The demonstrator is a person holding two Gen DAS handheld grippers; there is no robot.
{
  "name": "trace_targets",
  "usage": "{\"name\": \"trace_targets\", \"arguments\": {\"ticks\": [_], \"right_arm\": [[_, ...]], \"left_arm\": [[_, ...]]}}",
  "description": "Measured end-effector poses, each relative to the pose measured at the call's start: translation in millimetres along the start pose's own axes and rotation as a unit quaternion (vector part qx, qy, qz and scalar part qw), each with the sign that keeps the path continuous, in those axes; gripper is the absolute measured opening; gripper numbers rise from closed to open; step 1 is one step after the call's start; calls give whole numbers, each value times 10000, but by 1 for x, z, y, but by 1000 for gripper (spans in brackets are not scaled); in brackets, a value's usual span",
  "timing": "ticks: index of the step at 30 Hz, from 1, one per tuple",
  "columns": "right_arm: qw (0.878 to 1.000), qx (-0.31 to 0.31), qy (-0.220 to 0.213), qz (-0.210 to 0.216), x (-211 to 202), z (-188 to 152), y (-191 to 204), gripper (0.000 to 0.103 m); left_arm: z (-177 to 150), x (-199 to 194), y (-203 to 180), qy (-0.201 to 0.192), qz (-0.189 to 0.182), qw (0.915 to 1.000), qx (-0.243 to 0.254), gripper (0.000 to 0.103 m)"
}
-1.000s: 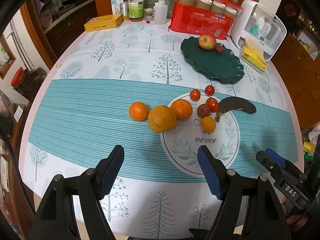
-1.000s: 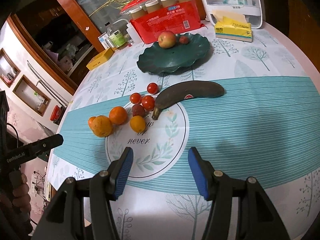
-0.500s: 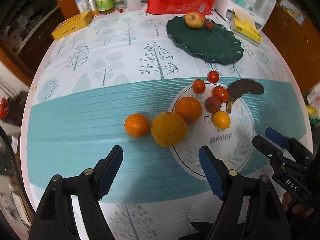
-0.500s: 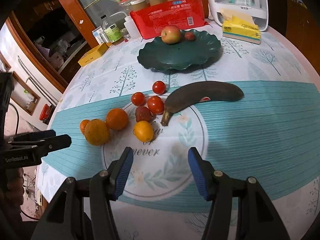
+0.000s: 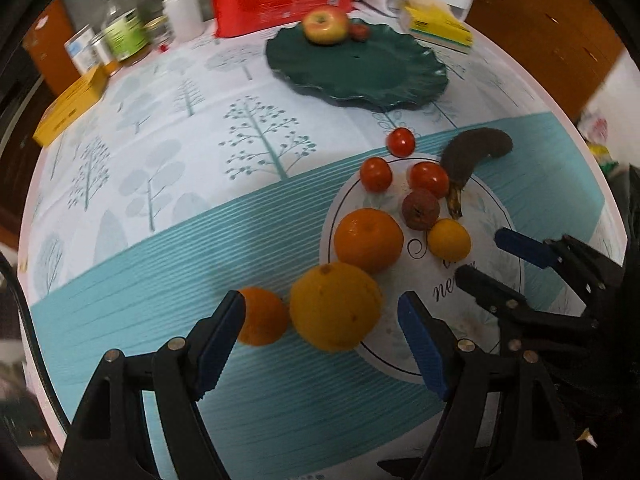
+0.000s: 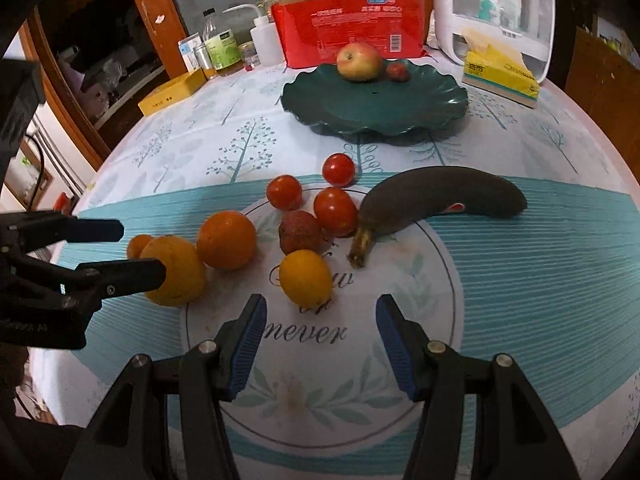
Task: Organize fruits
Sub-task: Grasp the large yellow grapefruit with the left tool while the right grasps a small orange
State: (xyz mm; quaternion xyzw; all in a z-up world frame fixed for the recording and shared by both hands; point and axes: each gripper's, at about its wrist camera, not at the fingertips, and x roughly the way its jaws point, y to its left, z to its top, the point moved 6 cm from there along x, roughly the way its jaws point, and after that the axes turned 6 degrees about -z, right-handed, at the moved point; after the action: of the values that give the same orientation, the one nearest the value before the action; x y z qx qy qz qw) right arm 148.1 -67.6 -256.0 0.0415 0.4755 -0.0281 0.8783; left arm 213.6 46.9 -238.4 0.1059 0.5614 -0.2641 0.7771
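Now, left gripper (image 5: 320, 336): jaws wide apart and empty, hanging over the big orange (image 5: 335, 306), with the small orange (image 5: 262, 316) just inside its left pad.
Risk, big orange: the jaws straddle two fruits that touch; closing could pinch both or squeeze the small one out to 9 o'clock, and round fruit rolls on the tablecloth (image 5: 168, 240).
Middle orange (image 6: 226, 239): touching the big one at its 2 o'clock; a nudge could send it into the tomatoes (image 6: 335, 211).
Right gripper (image 6: 318, 340): jaws partly open, holding nothing, with the small yellow citrus (image 6: 305, 278) just beyond its pads at 12 o'clock.
Risk, citrus: an off-centre pad may push it into the dark wrinkled fruit (image 6: 300, 232), possibly a lychee, though the view is too soft to tell.
Risk, grippers: both work close together, so they may collide.
Green plate (image 6: 420, 114): far at 12 o'clock, already bearing an apple (image 6: 359, 60); the carry is long, so a weak grip could drop fruit.
Banana (image 6: 440, 200): black and likely soft; it bruises easily.
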Motion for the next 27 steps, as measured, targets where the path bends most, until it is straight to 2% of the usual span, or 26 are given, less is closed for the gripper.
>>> {"name": "trace_targets", "arguments": {"ticks": [4,11,16,18,24,27], "right_arm": [[9996,-216,-92,-164,6,2,9,57],[9978,-477,-119,-441,20,3,16,56],[9973,-546,-100,-487,25,4,20,38],[9971,-558,-84,-517,26,3,20,34],[9968,-532,-80,-587,25,2,20,32],[9966,-543,-36,-618,24,1,22,32]], "left_arm": [[1,8,-5,-7,-100,9993,358,77],[0,17,-12,-80,-58,9959,902,77],[-1,22,-16,-196,-42,9929,1173,77],[-2,25,-17,-210,-62,9921,1235,77],[-2,31,-14,-387,-3,9907,1306,77],[-4,31,-14,-466,44,9894,1376,70]]}}
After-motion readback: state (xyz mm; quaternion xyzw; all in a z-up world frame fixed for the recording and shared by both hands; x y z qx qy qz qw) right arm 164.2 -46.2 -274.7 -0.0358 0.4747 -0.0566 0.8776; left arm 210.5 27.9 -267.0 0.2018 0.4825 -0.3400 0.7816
